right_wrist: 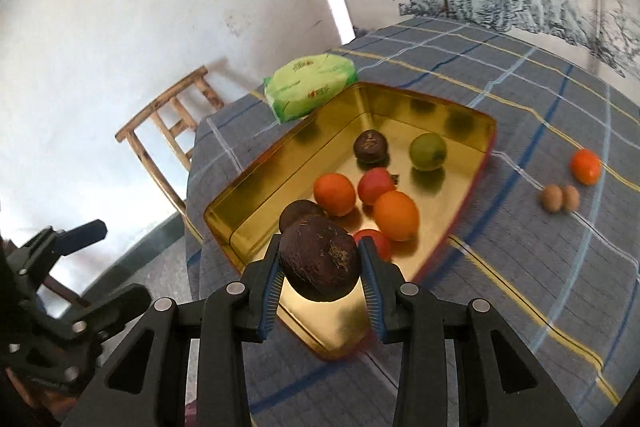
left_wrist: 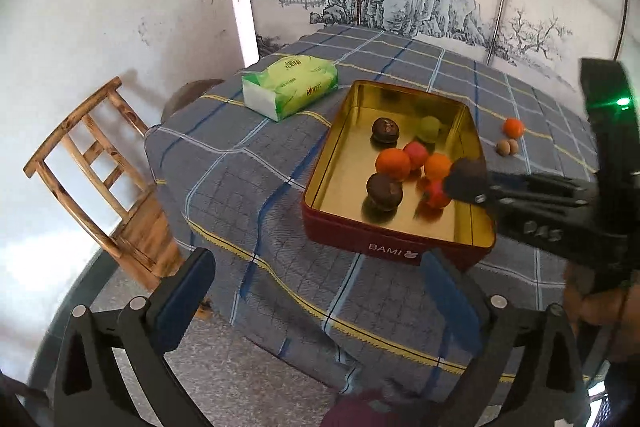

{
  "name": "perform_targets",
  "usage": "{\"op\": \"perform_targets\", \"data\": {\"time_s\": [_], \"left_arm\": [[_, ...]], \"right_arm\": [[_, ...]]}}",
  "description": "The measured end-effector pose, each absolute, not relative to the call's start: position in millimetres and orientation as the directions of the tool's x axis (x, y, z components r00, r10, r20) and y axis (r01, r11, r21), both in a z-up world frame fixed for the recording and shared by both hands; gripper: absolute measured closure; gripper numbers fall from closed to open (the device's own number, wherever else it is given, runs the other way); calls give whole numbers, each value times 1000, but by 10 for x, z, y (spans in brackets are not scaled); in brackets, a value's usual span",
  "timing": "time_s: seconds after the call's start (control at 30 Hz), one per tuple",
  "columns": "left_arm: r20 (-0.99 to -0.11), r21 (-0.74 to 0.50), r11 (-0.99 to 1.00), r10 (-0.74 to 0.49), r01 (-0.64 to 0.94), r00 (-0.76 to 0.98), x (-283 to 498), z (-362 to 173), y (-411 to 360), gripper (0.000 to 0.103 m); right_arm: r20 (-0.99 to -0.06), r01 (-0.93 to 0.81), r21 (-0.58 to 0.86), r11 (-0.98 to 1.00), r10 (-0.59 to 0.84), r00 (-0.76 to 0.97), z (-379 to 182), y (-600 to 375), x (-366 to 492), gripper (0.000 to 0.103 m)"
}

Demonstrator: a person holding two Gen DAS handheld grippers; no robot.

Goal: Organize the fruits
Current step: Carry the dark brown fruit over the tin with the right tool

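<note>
A red tin with a gold inside point(left_wrist: 400, 247) point(right_wrist: 248, 187) sits on the checked tablecloth and holds several fruits: dark brown, orange, red and one green point(right_wrist: 427, 151). My right gripper point(right_wrist: 320, 263) is shut on a dark brown fruit point(right_wrist: 320, 259) and holds it above the tin's near right side; it also shows in the left wrist view point(left_wrist: 466, 179). My left gripper point(left_wrist: 316, 291) is open and empty, short of the tin's near edge. An orange fruit point(left_wrist: 513, 127) point(right_wrist: 585, 166) and two small brown fruits point(left_wrist: 507, 147) point(right_wrist: 560, 198) lie on the cloth right of the tin.
A green tissue pack point(left_wrist: 290, 87) point(right_wrist: 310, 87) lies on the table beyond the tin's left corner. A wooden chair point(left_wrist: 104, 167) point(right_wrist: 168, 131) stands left of the table by the white wall. A painted screen stands behind the table.
</note>
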State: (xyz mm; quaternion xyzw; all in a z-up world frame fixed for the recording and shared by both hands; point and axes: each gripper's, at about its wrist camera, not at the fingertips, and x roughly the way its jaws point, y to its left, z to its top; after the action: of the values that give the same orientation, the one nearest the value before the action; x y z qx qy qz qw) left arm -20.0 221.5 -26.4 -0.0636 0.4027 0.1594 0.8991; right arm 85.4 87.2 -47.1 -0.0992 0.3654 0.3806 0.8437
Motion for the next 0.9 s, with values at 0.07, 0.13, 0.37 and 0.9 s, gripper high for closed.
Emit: {"op": "perform_targets", "data": {"time_s": [0.07, 0.13, 0.37, 0.9], "left_arm": [[-735, 18, 939, 245, -342, 633, -200, -261, 2219, 1], [-726, 30, 939, 255, -341, 638, -211, -264, 2218, 1], [-736, 26, 941, 246, -336, 631, -194, -274, 2275, 1], [-745, 54, 932, 277, -360, 607, -164, -334, 2356, 1]], "right_arm": [[-705, -715, 106, 691, 560, 436, -528, 956, 890, 66], [-714, -719, 93, 689, 549, 435, -569, 1032, 907, 66], [-733, -725, 67, 686, 527, 431, -688, 1217, 981, 65], [-755, -718, 33, 695, 488, 437, -793, 1391, 1059, 65]]}}
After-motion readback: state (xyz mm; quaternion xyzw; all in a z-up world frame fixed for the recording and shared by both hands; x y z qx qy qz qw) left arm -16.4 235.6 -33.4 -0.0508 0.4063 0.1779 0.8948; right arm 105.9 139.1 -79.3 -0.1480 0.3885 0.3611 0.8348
